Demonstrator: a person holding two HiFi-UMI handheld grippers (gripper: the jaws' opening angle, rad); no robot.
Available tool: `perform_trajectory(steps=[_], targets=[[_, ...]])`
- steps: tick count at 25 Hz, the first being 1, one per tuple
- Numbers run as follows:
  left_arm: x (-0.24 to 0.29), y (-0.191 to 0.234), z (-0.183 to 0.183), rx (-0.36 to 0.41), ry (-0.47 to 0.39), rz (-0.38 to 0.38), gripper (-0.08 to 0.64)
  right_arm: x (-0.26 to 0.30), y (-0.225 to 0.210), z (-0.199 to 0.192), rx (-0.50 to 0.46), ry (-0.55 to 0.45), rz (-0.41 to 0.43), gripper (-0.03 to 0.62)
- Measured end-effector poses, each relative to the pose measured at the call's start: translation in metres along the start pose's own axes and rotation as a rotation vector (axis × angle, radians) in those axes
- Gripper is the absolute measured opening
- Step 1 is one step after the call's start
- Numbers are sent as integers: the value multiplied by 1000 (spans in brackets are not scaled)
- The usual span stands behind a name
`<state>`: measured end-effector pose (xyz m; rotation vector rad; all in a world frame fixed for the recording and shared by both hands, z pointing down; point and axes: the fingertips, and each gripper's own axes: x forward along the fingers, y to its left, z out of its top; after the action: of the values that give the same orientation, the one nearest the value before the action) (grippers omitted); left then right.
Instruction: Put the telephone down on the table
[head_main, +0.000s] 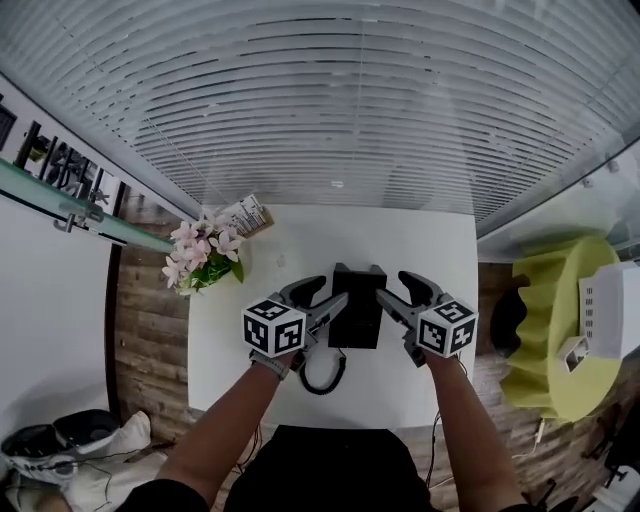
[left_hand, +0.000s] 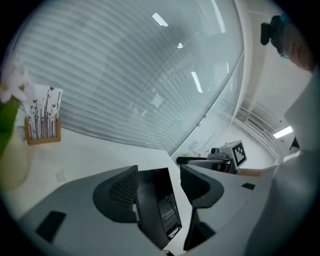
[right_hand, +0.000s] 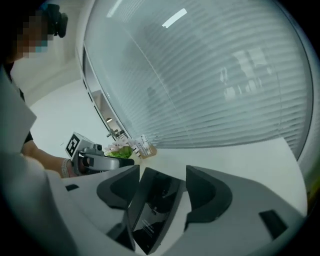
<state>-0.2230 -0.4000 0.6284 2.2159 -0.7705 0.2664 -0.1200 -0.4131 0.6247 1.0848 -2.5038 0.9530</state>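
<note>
telephone down mid-table, both grippers let go

the telephone (head_main: 358, 305) sits at the middle of the table (head_main: 430, 250), with its coiled cord (head_main: 322, 378) trailing toward the table's near edge. the left gripper (head_main: 322, 298) and right gripper (head_main: 400, 293) hang over mid-table on either side. each has its jaws spread with no pad pressing, and the casing shows in the gap. i judge only the withdrawal is left. i'd lift each gripper straight up off the table before swinging out, so no jaw clips the casing or snags the cord.
</note>
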Motion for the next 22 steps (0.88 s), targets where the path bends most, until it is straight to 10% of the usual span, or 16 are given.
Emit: perform_trajectory(steps=[7, 18, 22], targets=[[-62, -87, 62, 256, -133, -22, 258, -71, 81, 62, -162, -212, 10, 282], [-147, -198, 85, 433, -251, -85, 249, -147, 200, 98, -340, -335, 102, 279], [-154, -219, 84, 557, -269, -63, 179, -160, 209, 101, -364, -370, 92, 158]])
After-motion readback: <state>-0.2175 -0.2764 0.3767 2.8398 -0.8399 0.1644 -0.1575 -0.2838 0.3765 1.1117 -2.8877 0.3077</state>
